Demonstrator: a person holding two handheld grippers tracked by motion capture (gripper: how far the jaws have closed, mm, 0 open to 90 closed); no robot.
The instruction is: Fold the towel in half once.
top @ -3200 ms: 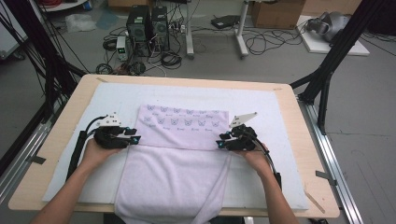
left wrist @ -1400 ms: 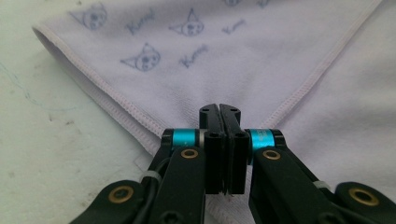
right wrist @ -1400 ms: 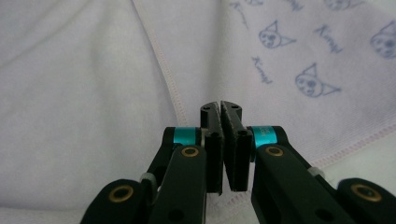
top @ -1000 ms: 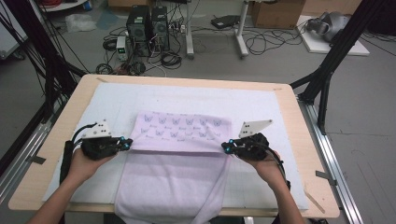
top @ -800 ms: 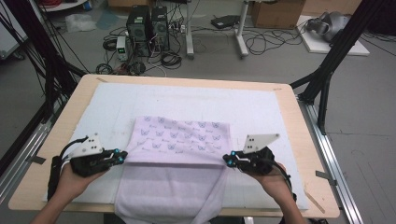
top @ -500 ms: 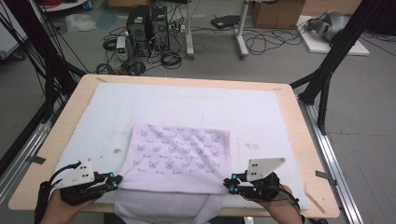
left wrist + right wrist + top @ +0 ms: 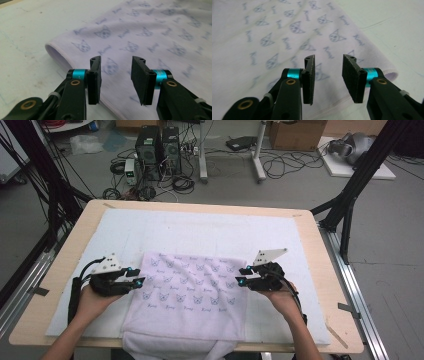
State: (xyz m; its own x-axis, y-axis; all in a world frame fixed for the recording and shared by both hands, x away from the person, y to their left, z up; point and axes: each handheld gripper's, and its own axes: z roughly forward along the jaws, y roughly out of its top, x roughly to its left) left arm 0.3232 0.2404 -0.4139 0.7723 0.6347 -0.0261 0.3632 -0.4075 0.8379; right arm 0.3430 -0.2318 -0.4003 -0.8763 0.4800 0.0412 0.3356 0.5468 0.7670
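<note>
High view: a pale wooden desk (image 7: 60, 285), covered almost edge to edge by a white mat (image 7: 210, 232). On the mat, toward the desk's near edge and about midway between its left and right edges, a folded lilac cloth (image 7: 192, 295) printed with small cat faces. Folded top layer lying flat as a rough rectangle; far edge a rounded fold running left to right; lower layer spilling over the desk's near edge.

Left gripper (image 7: 136, 281) resting at the cloth's left edge, near the far left corner of the fold, jaws pointing right toward the cloth's middle. Right gripper (image 7: 243, 279) mirrored at the cloth's right edge, near the far right corner, jaws pointing left. Both held by hands entering from the desk's near edge; grey three-cornered plates on top; cables trailing back along the forearms.

Left gripper view: left gripper (image 7: 116, 76) with jaws parted, just been opening, a clear gap between the pads, nothing clamped. Cloth (image 7: 155, 32) lying flat beneath and beyond the jaws, its rounded fold edge curving away to the left onto the mat (image 7: 25, 45). Jaw tips hanging over the cloth's side border, not pinching it.

Right gripper view: right gripper (image 7: 328, 75) likewise parted, just been opening, pads apart and gripping nothing. Cloth (image 7: 274, 32) spread under and ahead of the jaws, its folded corner ending just to the right, bare mat (image 7: 392, 30) beyond.
</note>
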